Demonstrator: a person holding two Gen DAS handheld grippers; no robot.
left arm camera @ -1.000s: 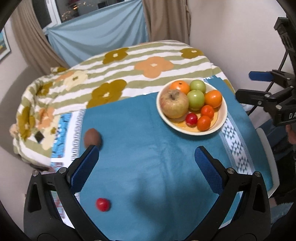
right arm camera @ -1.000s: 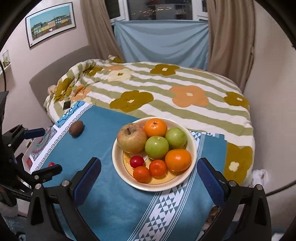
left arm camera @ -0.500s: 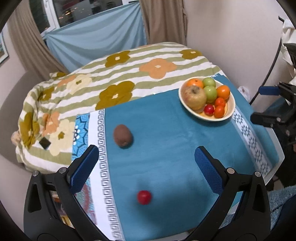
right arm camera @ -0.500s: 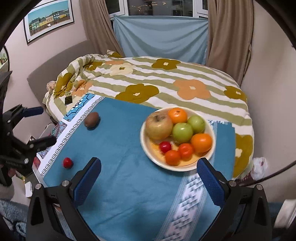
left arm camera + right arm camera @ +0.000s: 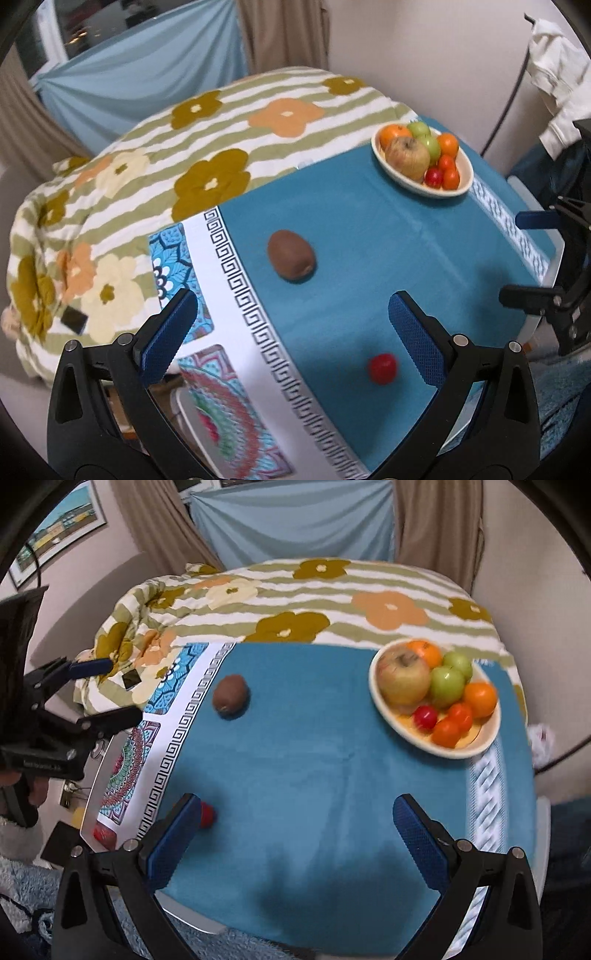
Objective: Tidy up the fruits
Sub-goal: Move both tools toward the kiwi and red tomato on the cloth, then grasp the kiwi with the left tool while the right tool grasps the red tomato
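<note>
A cream bowl [image 5: 463, 186] [image 5: 487, 738] holds an apple, green apples, oranges and small red fruits at the far right of the blue cloth. A brown kiwi [image 5: 291, 257] [image 5: 229, 694] lies alone on the cloth. A small red fruit [image 5: 382, 368] [image 5: 207, 814] lies near the front edge, partly hidden by my right gripper's left finger. My left gripper [image 5: 291, 325] is open and empty above the cloth's left part. My right gripper [image 5: 295, 834] is open and empty over the front edge. Each gripper shows in the other's view.
The blue cloth [image 5: 314, 760] covers a small table with a patterned white border [image 5: 258, 317] on the left. A floral striped blanket [image 5: 332, 590] lies on the bed behind. White clothing [image 5: 554, 74] hangs at the right. A red object [image 5: 104, 835] sits below the table's left edge.
Both grippers have pulled back and swung left. The bowl now sits further right and farther off in both views; the kiwi and red fruit have come nearer the centre.
</note>
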